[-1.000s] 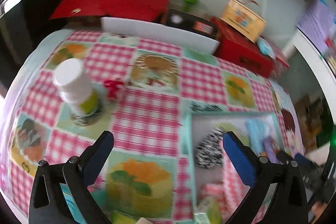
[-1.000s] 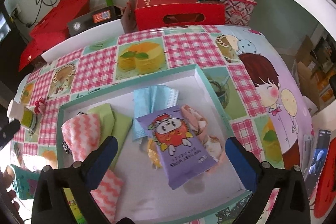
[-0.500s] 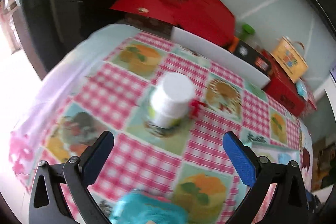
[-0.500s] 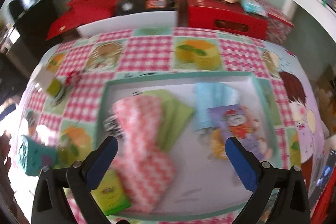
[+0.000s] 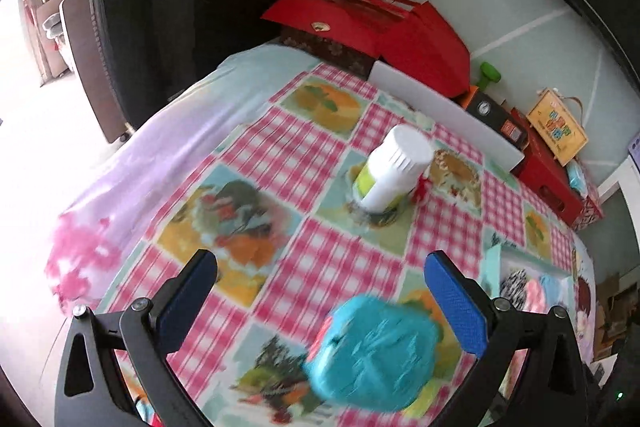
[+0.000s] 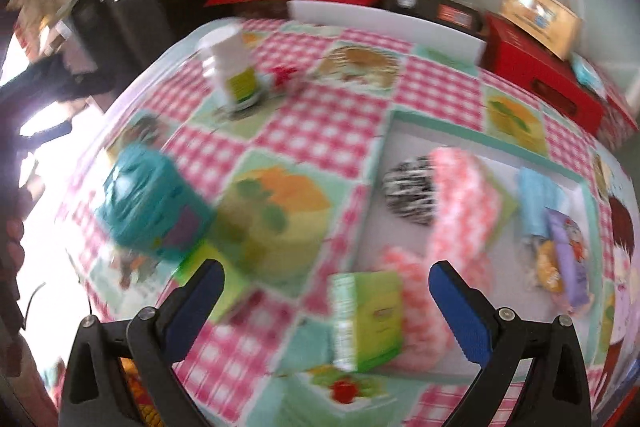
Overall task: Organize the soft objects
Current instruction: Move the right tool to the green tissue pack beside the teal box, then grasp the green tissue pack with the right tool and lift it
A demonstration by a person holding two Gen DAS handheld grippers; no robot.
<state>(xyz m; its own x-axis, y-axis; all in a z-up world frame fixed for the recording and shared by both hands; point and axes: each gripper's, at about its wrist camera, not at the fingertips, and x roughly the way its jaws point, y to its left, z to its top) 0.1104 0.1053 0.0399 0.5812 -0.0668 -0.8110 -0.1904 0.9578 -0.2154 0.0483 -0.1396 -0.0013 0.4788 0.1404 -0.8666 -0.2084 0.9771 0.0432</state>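
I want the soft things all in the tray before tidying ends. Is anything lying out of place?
Yes. A teal pack lies on the tablecloth left of the tray, and a green pack sits at the tray's near edge, partly outside it. Motion blur hides more. Both grippers are open and empty.

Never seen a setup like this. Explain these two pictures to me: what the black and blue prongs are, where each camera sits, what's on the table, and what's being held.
A person holds a two-finger gripper in each hand; a fisheye camera on each looks forward along its fingers. One picture is from the left gripper, the other from the right gripper. Both are open and hold nothing. On the checked tablecloth stand a white bottle and a teal packet. The right view also shows a green box and a tray holding a pink cloth and other soft items.
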